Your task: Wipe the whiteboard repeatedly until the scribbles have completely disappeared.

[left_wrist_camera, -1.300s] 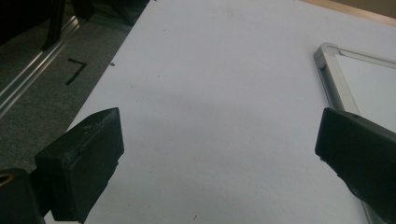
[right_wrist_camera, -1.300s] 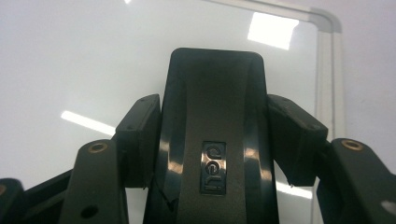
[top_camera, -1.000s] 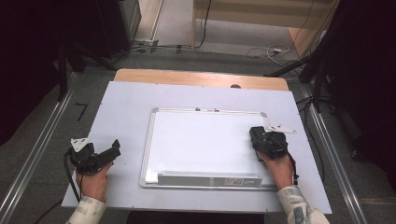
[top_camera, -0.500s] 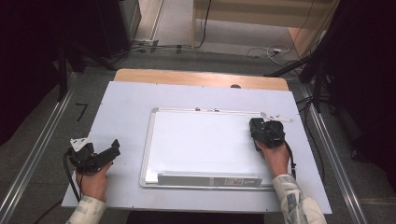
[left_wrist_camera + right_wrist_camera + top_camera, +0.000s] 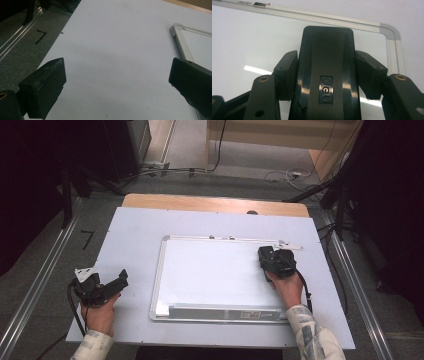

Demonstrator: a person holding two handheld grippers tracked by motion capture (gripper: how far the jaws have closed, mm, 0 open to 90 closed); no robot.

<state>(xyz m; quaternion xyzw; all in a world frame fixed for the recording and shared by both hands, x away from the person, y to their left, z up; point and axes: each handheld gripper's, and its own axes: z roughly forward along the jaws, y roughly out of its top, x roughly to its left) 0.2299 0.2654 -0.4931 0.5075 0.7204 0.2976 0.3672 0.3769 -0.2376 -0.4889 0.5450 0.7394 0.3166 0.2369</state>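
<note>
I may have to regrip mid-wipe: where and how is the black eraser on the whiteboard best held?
Grip the eraser across its narrow width, on its two long sides, coming from its rear end, as the right gripper holds it now. Its flat underside sits on the whiteboard, so the straight parallel sides are what the pads can press on.

I read one brand, "deli", in raised letters on a small plate on the black eraser that my right gripper clamped. The label on the whiteboard tray was too small for me to read, and I read nothing else.
</note>
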